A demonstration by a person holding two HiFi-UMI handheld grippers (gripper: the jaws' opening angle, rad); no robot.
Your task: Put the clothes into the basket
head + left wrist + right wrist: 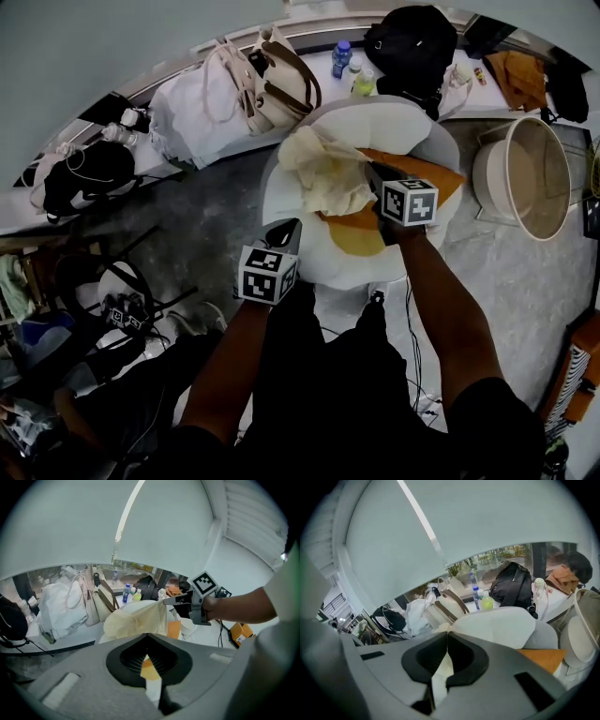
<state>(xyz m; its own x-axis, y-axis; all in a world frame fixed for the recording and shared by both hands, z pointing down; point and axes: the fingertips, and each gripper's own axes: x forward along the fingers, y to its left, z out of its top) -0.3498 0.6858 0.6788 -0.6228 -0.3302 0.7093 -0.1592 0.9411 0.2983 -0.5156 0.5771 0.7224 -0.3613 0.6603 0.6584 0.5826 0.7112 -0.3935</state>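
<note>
**Right gripper (371, 169) clenched on the cream garment (328, 178) above the white seat (281, 202)**
The cloth looks light, soft and floppy, so one pinch on a bunched fold probably is enough. Left gripper (286, 230) has its jaws together, empty. The basket (487, 178) stands apart, on the right.

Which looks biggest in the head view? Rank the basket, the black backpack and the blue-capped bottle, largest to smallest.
1. basket
2. black backpack, not far behind the basket, so this order is a close call
3. blue-capped bottle, plainly the smallest
</note>
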